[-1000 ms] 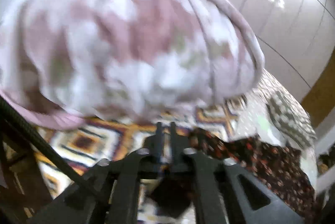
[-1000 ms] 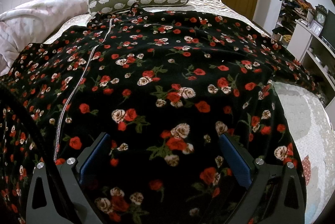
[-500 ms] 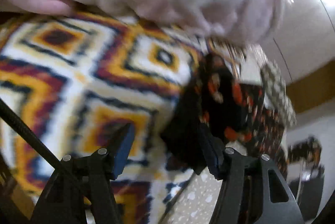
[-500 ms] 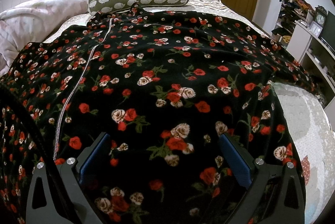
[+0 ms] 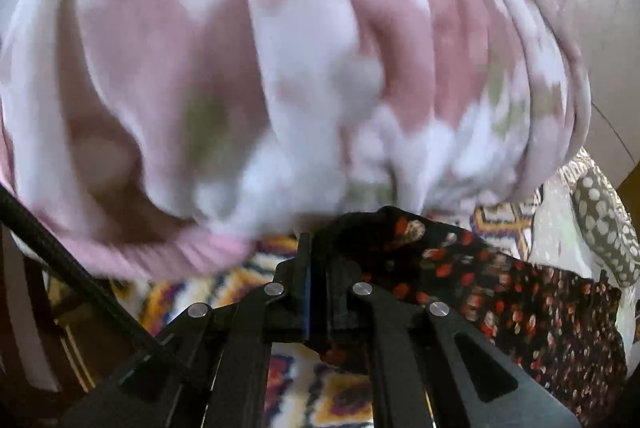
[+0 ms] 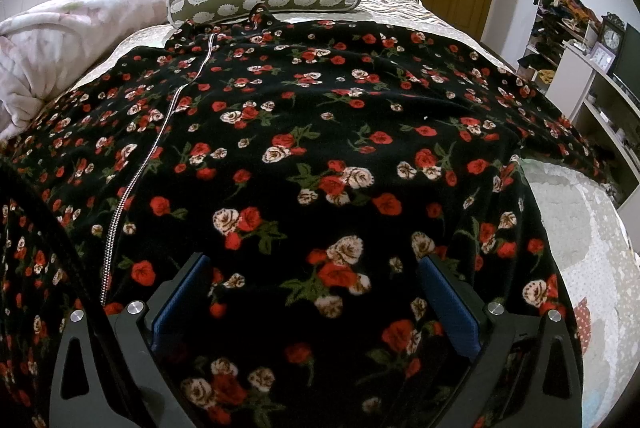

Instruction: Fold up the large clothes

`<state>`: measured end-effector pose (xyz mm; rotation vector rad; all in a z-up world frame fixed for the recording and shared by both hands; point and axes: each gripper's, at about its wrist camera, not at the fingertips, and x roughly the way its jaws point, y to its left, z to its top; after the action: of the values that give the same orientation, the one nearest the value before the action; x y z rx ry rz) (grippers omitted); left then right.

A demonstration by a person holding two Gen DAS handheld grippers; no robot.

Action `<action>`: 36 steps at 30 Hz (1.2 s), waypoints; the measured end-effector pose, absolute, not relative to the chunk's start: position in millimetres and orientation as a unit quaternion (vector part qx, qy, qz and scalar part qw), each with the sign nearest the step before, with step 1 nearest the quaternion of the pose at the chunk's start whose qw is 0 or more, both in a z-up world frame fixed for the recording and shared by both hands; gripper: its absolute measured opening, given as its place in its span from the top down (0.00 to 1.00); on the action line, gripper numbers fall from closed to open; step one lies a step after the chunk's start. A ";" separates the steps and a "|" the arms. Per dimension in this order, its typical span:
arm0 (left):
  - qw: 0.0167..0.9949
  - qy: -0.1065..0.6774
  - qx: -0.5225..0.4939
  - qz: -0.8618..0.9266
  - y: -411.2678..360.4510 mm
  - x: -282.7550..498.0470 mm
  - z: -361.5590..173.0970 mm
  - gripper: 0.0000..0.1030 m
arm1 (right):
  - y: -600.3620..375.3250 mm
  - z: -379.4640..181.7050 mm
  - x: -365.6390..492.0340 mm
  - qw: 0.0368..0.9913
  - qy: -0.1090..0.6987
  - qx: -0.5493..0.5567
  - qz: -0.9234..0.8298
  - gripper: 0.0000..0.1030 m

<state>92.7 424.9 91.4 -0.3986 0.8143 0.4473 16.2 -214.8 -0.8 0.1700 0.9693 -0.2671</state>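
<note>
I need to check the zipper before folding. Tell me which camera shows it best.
The right wrist view. There the zipper runs in full down the black floral garment, sharp and unobstructed. The left wrist view shows only a bunched edge of the garment at the left gripper; no zipper is visible.

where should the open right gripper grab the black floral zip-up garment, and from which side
Judging from its flat spread, take the black rose-print zip-up garment at its free right edge, where it ends against the pale bedspread. Come in low from the right with the right gripper, one finger under the edge.
</note>
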 end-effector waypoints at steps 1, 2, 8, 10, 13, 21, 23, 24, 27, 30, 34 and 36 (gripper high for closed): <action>0.877 0.389 -0.184 0.211 426.4 92.1 94.5 0.96 | -214.7 -1.0 16.2 0.872 0.465 0.083 -0.127 0.00; 0.880 0.389 -0.178 0.207 426.0 91.4 95.8 0.96 | -214.6 -1.0 16.3 0.872 0.466 0.083 -0.127 0.00; 0.885 0.399 -0.158 0.179 398.0 97.0 101.6 0.96 | -213.7 -1.0 16.8 0.870 0.470 0.088 -0.124 0.00; 0.892 0.400 -0.145 0.154 373.7 99.2 110.7 0.96 | -213.1 -1.4 17.0 0.868 0.472 0.090 -0.123 0.00; 0.903 0.401 -0.119 0.099 314.7 108.5 124.6 0.96 | -212.4 -1.5 17.4 0.867 0.474 0.093 -0.122 0.00; 0.902 0.404 -0.084 -0.124 93.7 113.3 178.6 0.96 | -215.7 1.0 15.5 0.883 0.443 0.098 -0.118 0.00; 0.893 0.410 -0.074 -0.172 33.9 111.5 180.1 0.96 | -221.5 1.7 13.7 0.885 0.439 0.109 -0.111 0.00; 0.887 0.413 -0.072 -0.193 6.6 109.3 179.1 0.95 | -224.4 2.6 12.6 0.886 0.437 0.116 -0.107 0.00; 0.862 0.429 -0.068 -0.261 -62.8 95.2 173.6 0.88 | -235.9 5.8 7.7 0.890 0.423 0.143 -0.092 0.00; 0.835 0.455 -0.084 -0.297 -91.5 75.9 162.6 0.62 | -251.1 10.2 -0.4 0.893 0.402 0.191 -0.069 0.01; 0.844 0.451 -0.078 -0.280 -68.9 55.2 162.0 0.52 | -264.3 18.4 -11.4 0.890 0.386 0.237 -0.054 0.03; 0.860 0.443 -0.070 -0.242 -42.1 47.0 160.0 0.45 | -269.3 25.7 -16.3 0.886 0.381 0.260 -0.043 0.05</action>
<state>47.0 -42.1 160.0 -0.1468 0.9292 -0.5082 -16.3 -269.3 25.7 0.5412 0.7916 -0.0902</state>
